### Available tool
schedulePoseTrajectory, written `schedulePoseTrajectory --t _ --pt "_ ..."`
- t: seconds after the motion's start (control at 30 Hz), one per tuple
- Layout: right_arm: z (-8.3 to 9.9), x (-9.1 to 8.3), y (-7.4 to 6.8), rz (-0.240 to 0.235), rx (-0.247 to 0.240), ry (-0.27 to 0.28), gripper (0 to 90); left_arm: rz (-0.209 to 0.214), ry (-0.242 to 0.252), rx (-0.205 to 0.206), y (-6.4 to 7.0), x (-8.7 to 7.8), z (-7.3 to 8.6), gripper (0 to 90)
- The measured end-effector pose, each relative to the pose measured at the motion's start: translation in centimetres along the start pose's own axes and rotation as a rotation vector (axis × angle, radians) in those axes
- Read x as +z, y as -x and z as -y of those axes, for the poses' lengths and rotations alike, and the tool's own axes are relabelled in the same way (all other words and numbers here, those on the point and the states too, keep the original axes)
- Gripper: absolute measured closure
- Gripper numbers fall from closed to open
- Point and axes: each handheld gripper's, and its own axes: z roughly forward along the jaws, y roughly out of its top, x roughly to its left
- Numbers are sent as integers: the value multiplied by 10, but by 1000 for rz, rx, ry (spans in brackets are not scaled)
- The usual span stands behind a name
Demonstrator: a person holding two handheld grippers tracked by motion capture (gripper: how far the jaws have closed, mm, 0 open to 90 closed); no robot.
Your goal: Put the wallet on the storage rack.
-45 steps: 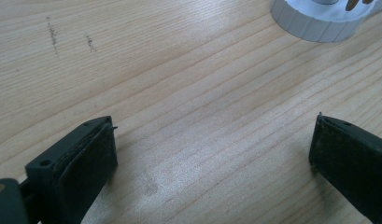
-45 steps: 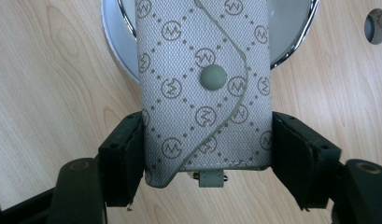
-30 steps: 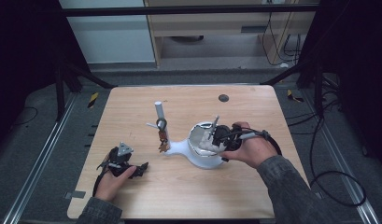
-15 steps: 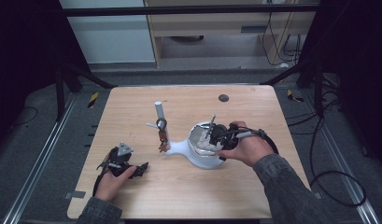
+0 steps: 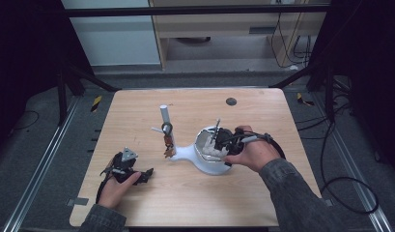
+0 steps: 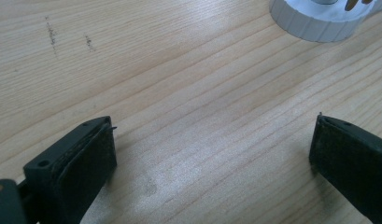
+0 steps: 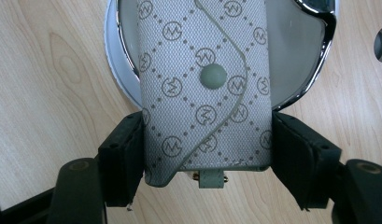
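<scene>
A grey monogram key pouch [image 7: 202, 79] with a round snap is clamped between my right gripper's [image 7: 207, 163] jaws. It hangs over the chrome-rimmed dish [image 7: 296, 60] of a white stand. In the high view the right gripper [image 5: 217, 142] sits over that white dish [image 5: 212, 163] at the table's centre right. My left gripper [image 5: 137, 175] rests near the front left of the table, apart from the stand. Its jaws are spread wide over bare wood in the left gripper view [image 6: 212, 158], with nothing between them.
A white post [image 5: 164, 116] with a hook stands left of the dish, and a small bunch of keys [image 5: 168, 145] hangs from it. The stand's ribbed white base [image 6: 314, 18] lies ahead of the left gripper. A dark disc [image 5: 231, 101] sits at the table's back.
The right hand has shifted slightly left with the pouch, further over the dish. The left gripper has stayed put.
</scene>
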Motion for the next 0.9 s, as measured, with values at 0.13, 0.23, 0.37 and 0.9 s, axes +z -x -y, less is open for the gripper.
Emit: schedulePoseTrajectory --t 0.13,0.23,0.37,0.9 --pt "-1 1 0 -2 0 0 307 0 0 0 0 0 0 0" --pt "-2 1 0 -4 -5 -1 307 0 0 0 0 0 0 0" --pt "-4 3 0 -5 -4 -6 307 1 2 0 0 0 0 0" --pt "-9 9 -1 -16 -6 -17 305 1 2 0 0 0 0 0"
